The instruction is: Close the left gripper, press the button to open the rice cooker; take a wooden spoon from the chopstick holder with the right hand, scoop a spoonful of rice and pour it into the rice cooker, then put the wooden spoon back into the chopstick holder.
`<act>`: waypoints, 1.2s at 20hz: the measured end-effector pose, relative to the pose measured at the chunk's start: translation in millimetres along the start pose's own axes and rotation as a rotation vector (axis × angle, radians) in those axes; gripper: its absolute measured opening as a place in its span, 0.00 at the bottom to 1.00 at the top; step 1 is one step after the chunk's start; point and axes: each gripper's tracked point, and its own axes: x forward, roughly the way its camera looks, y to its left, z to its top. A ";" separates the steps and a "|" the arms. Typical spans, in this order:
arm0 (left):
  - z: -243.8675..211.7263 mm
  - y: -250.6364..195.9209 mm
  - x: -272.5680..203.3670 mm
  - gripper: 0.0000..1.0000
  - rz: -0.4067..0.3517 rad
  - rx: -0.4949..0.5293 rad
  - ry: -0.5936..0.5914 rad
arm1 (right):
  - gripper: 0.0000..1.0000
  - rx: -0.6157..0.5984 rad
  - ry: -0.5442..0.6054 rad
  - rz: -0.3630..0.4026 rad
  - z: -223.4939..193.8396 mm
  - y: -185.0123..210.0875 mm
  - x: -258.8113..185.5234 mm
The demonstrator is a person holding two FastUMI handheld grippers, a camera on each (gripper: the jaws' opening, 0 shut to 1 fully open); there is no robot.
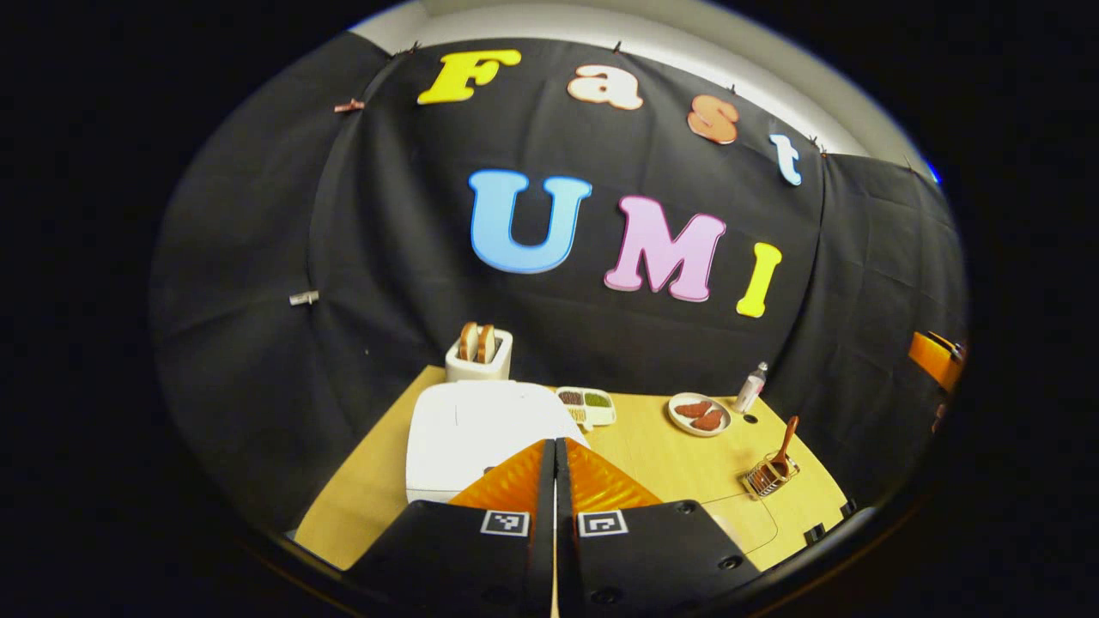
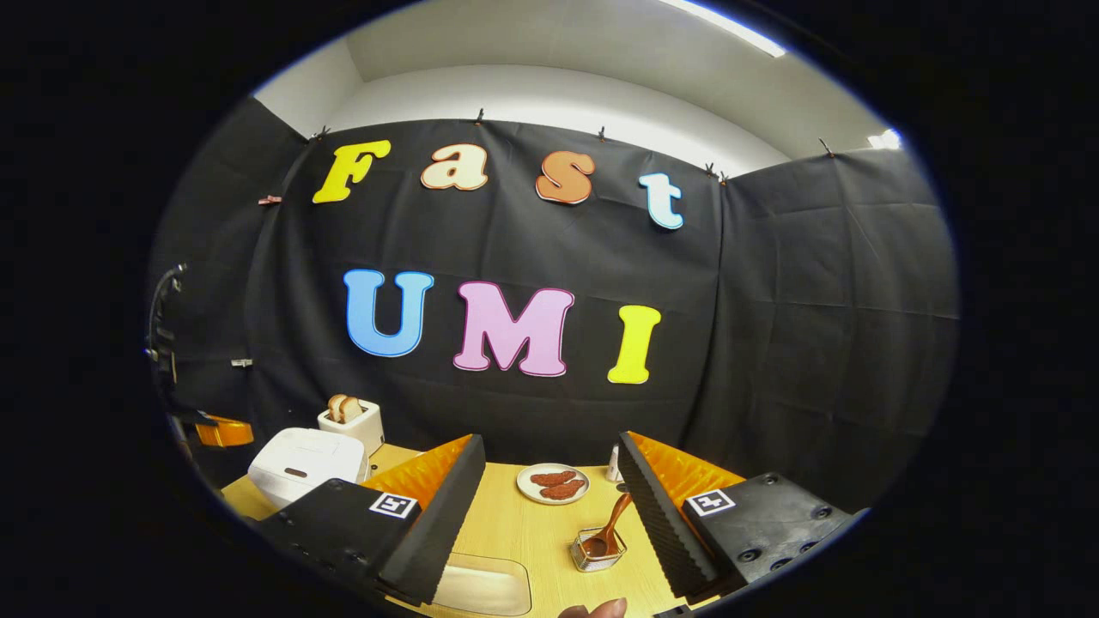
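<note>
The white rice cooker [image 1: 468, 433] stands with its lid down at the table's left, just beyond my left gripper [image 1: 555, 443], whose fingers are pressed together with nothing between them. A wooden spoon [image 1: 786, 442] leans in the wire chopstick holder [image 1: 768, 476] at the right. In the right gripper view the spoon [image 2: 611, 524] and holder [image 2: 598, 551] sit low between the fingers of my open right gripper [image 2: 549, 455], a short way ahead and apart from them. The rice cooker [image 2: 305, 459] is at the left there, with the left gripper [image 2: 221, 429] beside it.
A toaster [image 1: 478, 352] with bread stands behind the cooker. A divided tray of grains [image 1: 585, 405], a plate of meat [image 1: 700, 415] and a small bottle [image 1: 750, 388] line the back of the wooden table [image 1: 678, 468]. A fingertip [image 2: 601, 609] shows at the bottom edge.
</note>
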 end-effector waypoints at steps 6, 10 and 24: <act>-35.9 28.4 54.2 0.06 -0.018 0.040 0.164 | 0.98 -0.010 0.017 -0.045 -8.5 -25.8 -3.2; -48.6 34.8 76.6 0.06 -0.020 0.042 0.227 | 0.98 -0.017 0.026 -0.078 -12.8 -44.8 -5.7; -82.3 46.7 102.3 0.07 0.007 0.013 0.380 | 0.98 -0.022 0.050 -0.130 -22.8 -68.1 -6.8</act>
